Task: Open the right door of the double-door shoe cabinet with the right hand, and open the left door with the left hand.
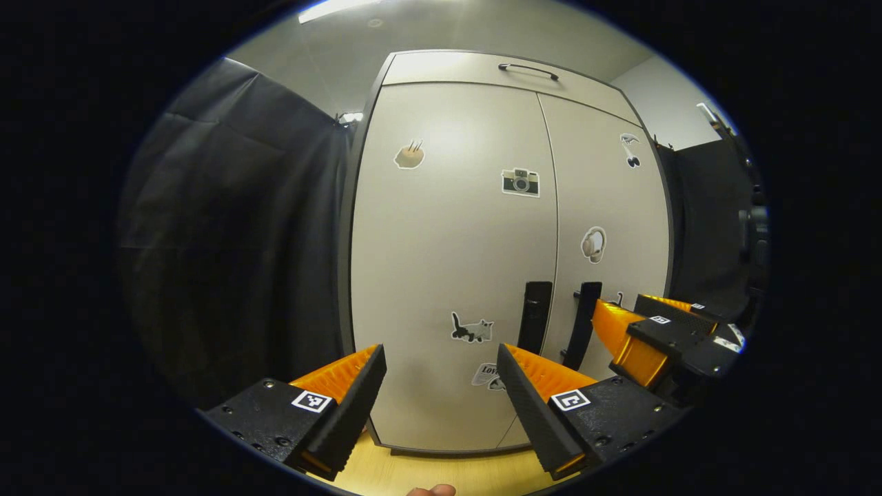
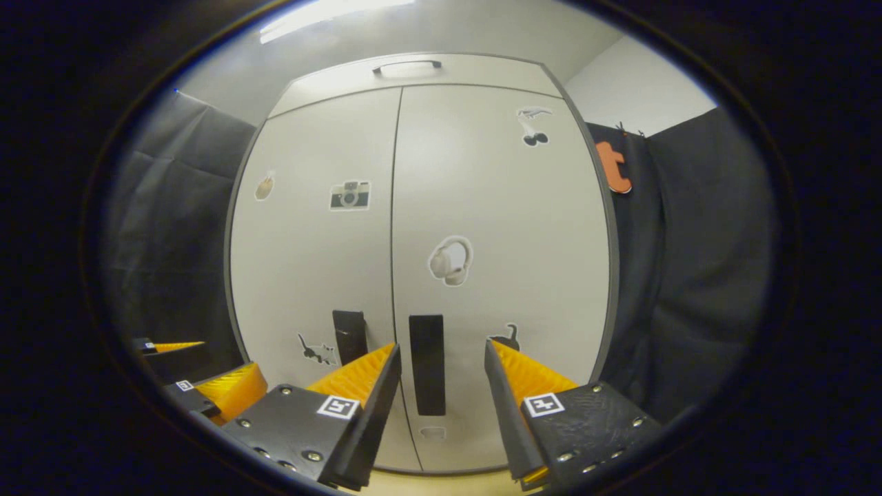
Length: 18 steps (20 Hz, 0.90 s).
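The pale double-door shoe cabinet stands upright with both doors closed. In the left gripper view, my left gripper is open in front of the lower left door, a little left of its black vertical handle. My right gripper hangs beside the right door's handle. In the right gripper view, the right gripper is open, and the right door's black handle shows between its fingers, a short way ahead on the right door. The left door's handle and the left gripper lie to the left.
Black cloth hangs on both sides of the cabinet. A top panel with a horizontal handle sits above the doors. Light wooden floor runs under the cabinet's base. A person's fingertip shows at the bottom edge.
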Available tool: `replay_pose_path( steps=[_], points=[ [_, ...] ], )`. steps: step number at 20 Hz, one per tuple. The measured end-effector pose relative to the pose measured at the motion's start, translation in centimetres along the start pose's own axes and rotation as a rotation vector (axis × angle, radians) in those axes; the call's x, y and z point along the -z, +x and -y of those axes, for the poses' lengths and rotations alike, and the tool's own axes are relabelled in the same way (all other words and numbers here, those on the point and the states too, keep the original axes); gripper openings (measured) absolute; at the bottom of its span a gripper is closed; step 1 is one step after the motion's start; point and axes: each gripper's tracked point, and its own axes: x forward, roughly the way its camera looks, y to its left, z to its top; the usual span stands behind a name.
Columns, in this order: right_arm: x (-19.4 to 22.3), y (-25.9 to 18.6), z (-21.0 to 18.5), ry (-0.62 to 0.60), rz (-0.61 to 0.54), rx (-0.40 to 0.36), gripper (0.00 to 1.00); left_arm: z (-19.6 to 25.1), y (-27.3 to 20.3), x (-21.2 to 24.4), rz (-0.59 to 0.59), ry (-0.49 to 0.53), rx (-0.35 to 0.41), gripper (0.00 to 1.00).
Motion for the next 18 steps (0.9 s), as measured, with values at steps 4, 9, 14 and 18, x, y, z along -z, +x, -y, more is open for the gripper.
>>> replay_pose_path(
  steps=[4,9,14,18],
  points=[
    [1.7,1.7,-0.4,-0.024,-0.031,0.017,0.72,0.3,0.7,0.3,-0.003,-0.004,0.026,0.99],
    [3.1,3.4,-0.9,-0.016,-0.067,0.013,0.72,0.7,1.6,0.0,0.0,0.027,0.033,0.97],
    [3.9,4.7,-0.7,-0.001,-0.088,0.027,0.64,0.4,2.3,0.0,0.004,0.016,0.025,0.96],
    [4.9,5.4,-1.1,-0.007,-0.105,0.027,0.56,-0.2,2.9,0.3,-0.005,0.01,0.006,0.96]
  ],
)
